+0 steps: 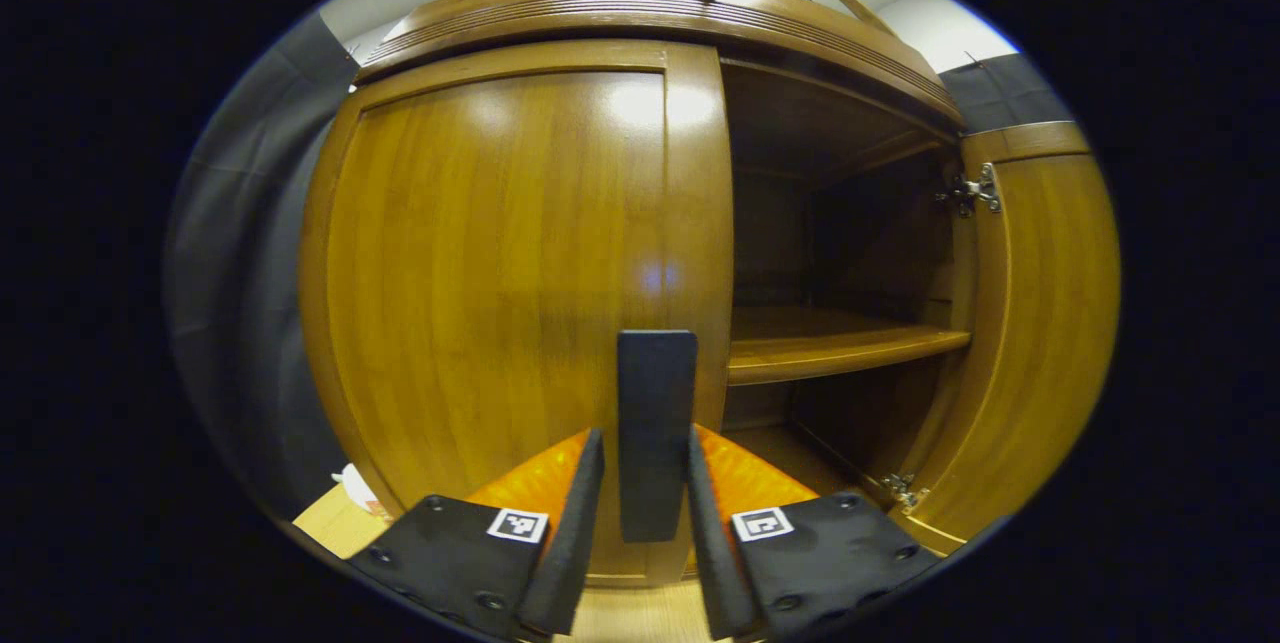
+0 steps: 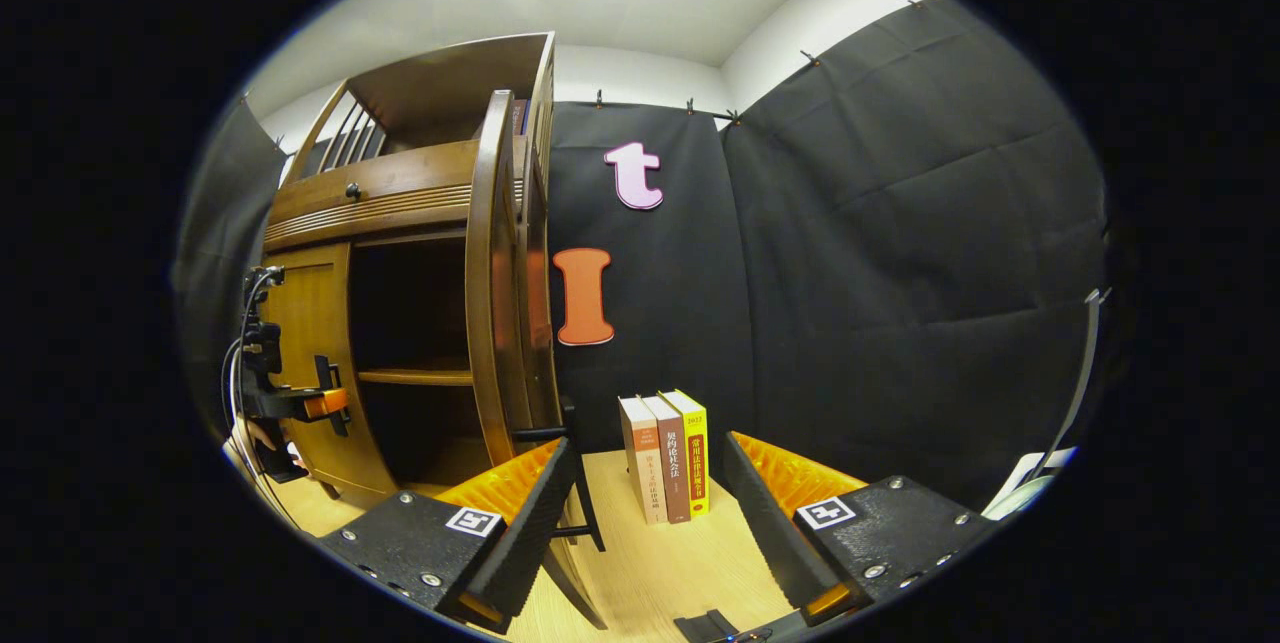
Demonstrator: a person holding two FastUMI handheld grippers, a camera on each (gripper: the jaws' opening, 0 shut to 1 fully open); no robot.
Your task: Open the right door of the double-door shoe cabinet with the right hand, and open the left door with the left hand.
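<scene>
The wooden shoe cabinet [image 1: 650, 13] faces me in the left gripper view. Its left door [image 1: 500, 263] lies flat and closed. My left gripper [image 1: 645, 438] straddles that door's dark upright handle [image 1: 655, 393]; a thin gap shows beside the left finger [image 1: 575, 523], so it is open. The right door [image 1: 1050, 323] stands swung wide, baring a shelf [image 1: 840, 348]. In the right gripper view my right gripper [image 2: 650, 448] is open and holds nothing, just right of the right door [image 2: 492, 303], seen edge-on. The left gripper [image 2: 325, 403] shows far off at the left door [image 2: 305, 323].
Three upright books [image 2: 665, 458] stand on the light wooden floor [image 2: 640, 563] against the black cloth wall, right of the cabinet. The open door's dark handle [image 2: 582, 503] juts out beside my right gripper's left finger. A hand [image 2: 262, 438] holds the left gripper.
</scene>
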